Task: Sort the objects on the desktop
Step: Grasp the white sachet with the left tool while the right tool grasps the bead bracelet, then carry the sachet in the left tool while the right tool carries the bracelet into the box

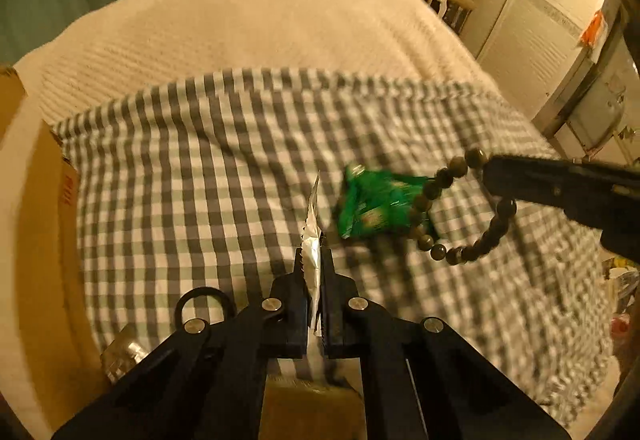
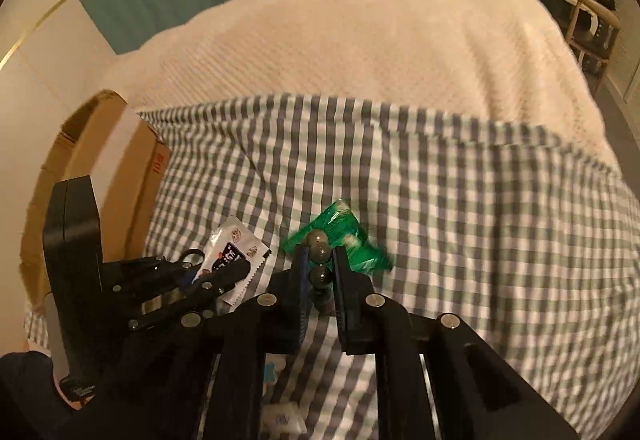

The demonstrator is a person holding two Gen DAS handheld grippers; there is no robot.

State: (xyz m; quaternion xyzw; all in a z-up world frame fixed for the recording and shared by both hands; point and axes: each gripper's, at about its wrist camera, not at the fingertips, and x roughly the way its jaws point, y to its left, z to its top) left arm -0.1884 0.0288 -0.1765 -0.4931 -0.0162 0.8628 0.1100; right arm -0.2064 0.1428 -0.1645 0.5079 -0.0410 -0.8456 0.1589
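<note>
Two grippers are at work above the grey and white checked cloth (image 1: 192, 168), which lies over a cream textured blanket (image 1: 248, 24). One brown cardboard box (image 2: 120, 144) stands at the left edge of the cloth, and I cannot see what is inside it.

My left gripper (image 1: 314, 260) is clamped on a thin white and silver foil sachet (image 1: 312, 236). In the left wrist view the sachet stands on its edge between the two black fingers and rises a little past their tips. In the right wrist view its flat white side with dark print (image 2: 232, 256) shows, and the left gripper (image 2: 236, 272) points to the right, near my right gripper.

My right gripper (image 2: 320, 260) is closed on a string of round dark olive beads (image 2: 320, 252). Three or four beads sit in a line between the fingers. In the left wrist view the right gripper (image 1: 486, 172) comes in from the right side, and the bead string (image 1: 472, 212) hangs from its tip in an open loop above the cloth.

A crumpled green plastic wrapper (image 1: 372, 204) lies on the cloth just behind the loop. It is blurred, so I cannot read its print. It sits between the two grippers, just beyond the tip of my right one (image 2: 344, 236).
</note>
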